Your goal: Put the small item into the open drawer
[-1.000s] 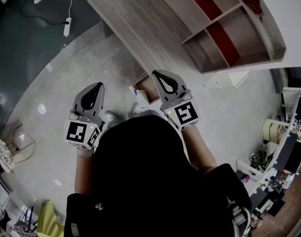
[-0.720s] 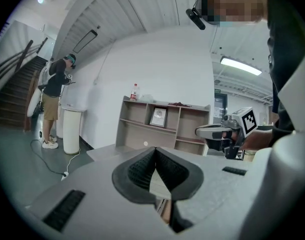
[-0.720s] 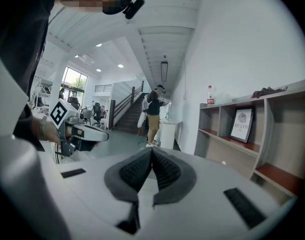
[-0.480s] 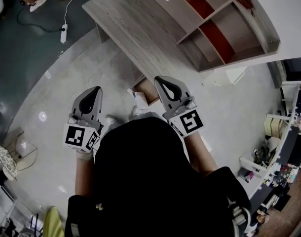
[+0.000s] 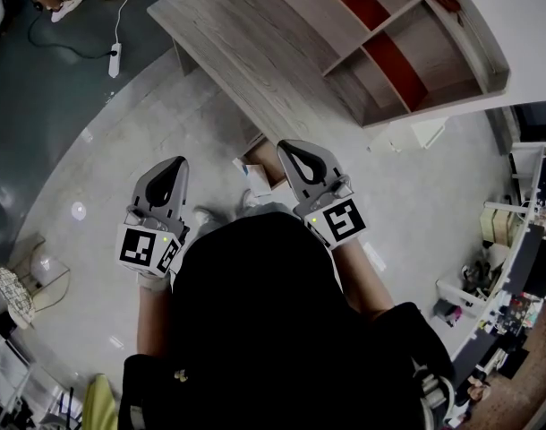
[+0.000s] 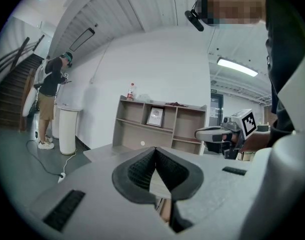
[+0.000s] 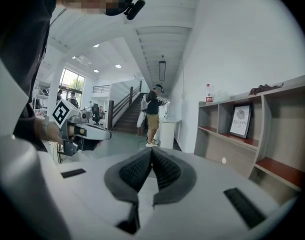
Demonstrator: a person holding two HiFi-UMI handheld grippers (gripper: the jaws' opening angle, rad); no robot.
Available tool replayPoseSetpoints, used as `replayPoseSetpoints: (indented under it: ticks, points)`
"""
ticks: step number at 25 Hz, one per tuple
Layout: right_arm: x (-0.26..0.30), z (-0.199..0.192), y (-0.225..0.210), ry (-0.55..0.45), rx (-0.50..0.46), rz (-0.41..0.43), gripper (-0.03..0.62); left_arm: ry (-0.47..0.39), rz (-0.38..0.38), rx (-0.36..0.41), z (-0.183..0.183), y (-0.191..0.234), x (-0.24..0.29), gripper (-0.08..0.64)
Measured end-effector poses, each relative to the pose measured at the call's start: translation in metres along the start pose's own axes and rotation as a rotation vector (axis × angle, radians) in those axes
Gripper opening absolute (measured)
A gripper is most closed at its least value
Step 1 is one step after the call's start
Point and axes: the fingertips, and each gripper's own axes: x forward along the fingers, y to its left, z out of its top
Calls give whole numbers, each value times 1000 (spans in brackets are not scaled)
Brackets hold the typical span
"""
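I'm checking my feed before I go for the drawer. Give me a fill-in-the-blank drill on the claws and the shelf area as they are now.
1. The left claw and the right claw both have their jaws ____, with nothing between them.
2. The small reddish bottle stands on ____ of the grey wooden shelf unit.
3. The white power strip lies on the ____.
Missing words: shut; top; floor.

Desk (image 5: pixel 246 56) slightly higher, further left in head view.
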Motion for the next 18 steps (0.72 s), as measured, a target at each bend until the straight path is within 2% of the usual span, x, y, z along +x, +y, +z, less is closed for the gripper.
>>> replayPoseSetpoints:
  ticks: [18]
  points:
    - [21,-9,14,32,11,40,12,13,37,-15,-6,14,-15,3]
